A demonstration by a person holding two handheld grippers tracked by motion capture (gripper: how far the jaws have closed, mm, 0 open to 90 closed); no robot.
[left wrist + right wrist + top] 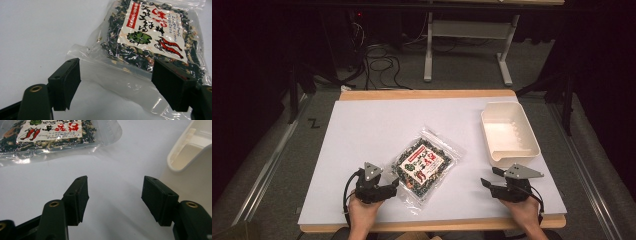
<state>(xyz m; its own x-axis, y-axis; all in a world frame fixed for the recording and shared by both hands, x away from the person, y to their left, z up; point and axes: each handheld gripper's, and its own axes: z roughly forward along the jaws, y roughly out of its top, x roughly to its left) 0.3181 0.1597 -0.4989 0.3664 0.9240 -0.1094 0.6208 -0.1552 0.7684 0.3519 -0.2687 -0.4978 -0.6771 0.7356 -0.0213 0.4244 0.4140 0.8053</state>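
A clear plastic bag of dark dried food with a red and white label (424,164) lies flat in the middle of the white table. My left gripper (395,186) is open at the bag's near left corner. In the left gripper view the bag (152,37) reaches between the jaws, whose gripper midpoint (116,80) lies over its clear edge. My right gripper (490,178) is open near the table's front right, apart from the bag. In the right gripper view my right gripper (115,197) has bare table between its jaws, with the bag (50,135) far off at upper left.
A white rectangular tray (509,132) stands empty at the table's right side, and its corner (187,150) shows in the right gripper view. Beyond the table's far edge are cables and a metal stand leg on the floor.
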